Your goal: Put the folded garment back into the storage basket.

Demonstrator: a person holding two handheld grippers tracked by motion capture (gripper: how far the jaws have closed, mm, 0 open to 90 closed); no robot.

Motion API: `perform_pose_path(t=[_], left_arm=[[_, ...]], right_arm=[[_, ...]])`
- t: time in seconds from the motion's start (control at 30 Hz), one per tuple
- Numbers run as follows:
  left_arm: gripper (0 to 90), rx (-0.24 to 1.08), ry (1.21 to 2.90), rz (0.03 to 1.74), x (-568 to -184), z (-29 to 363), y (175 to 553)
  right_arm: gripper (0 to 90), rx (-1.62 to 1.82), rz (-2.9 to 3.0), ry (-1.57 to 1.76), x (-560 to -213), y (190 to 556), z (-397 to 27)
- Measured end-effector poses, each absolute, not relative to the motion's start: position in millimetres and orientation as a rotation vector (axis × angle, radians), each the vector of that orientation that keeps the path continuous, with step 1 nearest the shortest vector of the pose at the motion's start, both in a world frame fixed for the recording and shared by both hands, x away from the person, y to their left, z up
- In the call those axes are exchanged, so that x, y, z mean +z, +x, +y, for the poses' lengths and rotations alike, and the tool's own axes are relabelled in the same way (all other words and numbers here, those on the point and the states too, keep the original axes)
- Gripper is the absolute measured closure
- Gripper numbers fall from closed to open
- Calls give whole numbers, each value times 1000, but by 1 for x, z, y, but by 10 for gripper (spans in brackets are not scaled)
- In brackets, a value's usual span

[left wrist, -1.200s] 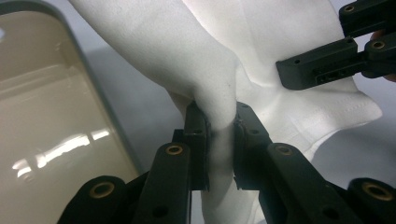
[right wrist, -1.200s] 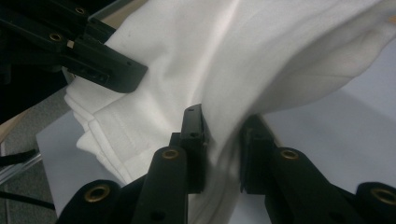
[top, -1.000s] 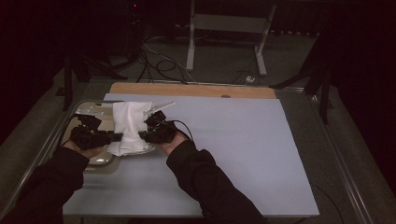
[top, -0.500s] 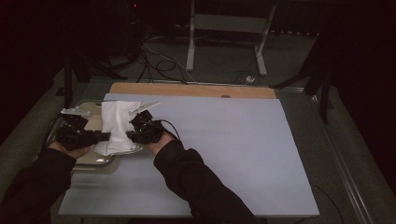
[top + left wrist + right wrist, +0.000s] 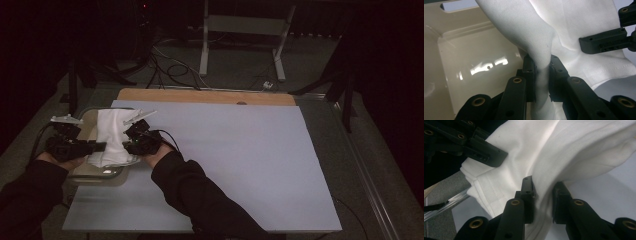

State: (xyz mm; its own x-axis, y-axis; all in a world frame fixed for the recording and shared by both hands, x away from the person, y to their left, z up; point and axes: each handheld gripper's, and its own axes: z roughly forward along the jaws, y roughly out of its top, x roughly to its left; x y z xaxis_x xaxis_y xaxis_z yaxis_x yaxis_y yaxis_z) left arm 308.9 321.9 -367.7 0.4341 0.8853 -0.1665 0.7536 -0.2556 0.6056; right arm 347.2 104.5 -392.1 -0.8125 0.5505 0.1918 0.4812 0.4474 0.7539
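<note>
The soft white folded cloth (image 5: 112, 137) lay lengthwise away from the person, over the cream plastic tray (image 5: 86, 131) at the pale blue table's (image 5: 240, 160) left edge. The left gripper (image 5: 97, 146) and right gripper (image 5: 127, 141) each pinched it; open tabletop stretched rightward.

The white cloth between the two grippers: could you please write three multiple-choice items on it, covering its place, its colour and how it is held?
1. Where is the white cloth?
A. at the table's left edge, over the cream tray
B. on the wooden strip at the far edge
C. at the table's right edge

2. What colour is the cloth?
A. blue
B. white
C. black

3. How is the cloth held?
A. by no gripper
B. by one gripper
C. by the left gripper and the right gripper

Answers: 1 A, the high view shows it there; 2 B, plain white throughout; 3 C, each gripper view shows jaws pinching a fold.
</note>
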Motion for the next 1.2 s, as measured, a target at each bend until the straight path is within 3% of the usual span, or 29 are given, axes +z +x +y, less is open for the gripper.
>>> perform_pose_path(t=[1.2], left_arm=[[779,343,2028,1451,-375,369,309]], right_arm=[[755,1312,2514,1008,-403,336,166]])
